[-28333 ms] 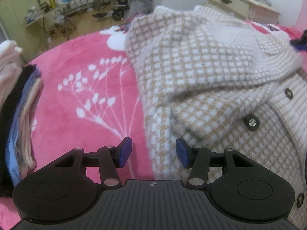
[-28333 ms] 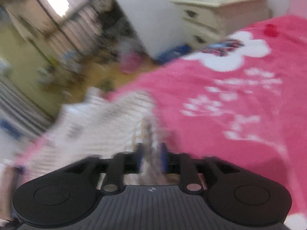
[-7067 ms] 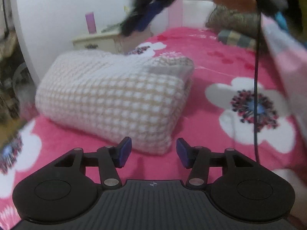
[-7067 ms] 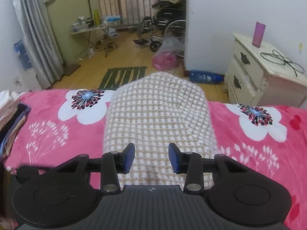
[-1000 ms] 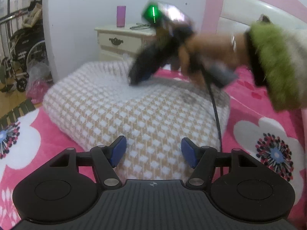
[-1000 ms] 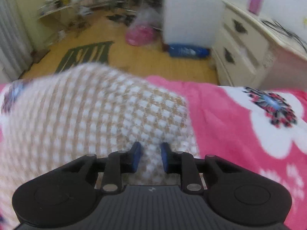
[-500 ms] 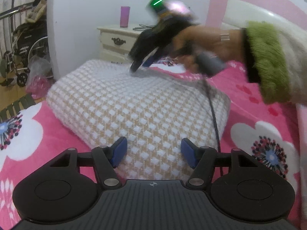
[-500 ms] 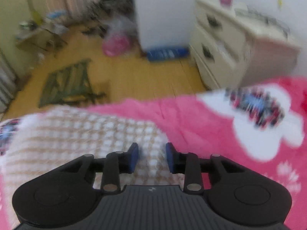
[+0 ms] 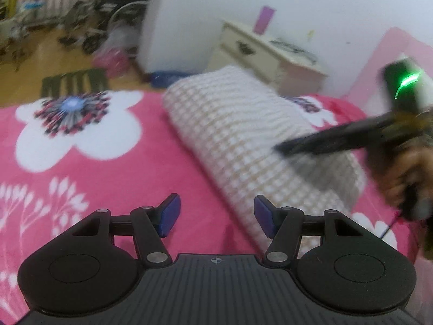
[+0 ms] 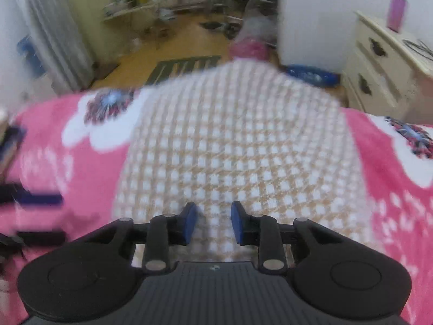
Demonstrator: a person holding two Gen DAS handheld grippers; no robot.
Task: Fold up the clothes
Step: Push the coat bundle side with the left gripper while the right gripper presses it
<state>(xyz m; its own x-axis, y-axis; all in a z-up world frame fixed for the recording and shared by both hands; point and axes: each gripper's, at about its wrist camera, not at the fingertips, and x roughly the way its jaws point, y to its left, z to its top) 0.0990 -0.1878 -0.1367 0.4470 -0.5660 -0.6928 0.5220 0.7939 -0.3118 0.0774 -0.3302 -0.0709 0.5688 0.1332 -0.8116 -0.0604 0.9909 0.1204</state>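
Left gripper, jaws apart and empty, beside the folded checked garment on the pink blanket; right gripper, narrowly apart after closing slightly, above that garment.

Left gripper black with ribbed body, blue pads, silver screws, right gripper alike, green light

Soft, even indoor light is filling both views; no glare. Motion blur is smearing the right gripper and the pink blanket. Fisheye distortion is bending the edges, with dark vignetting showing in the corners.
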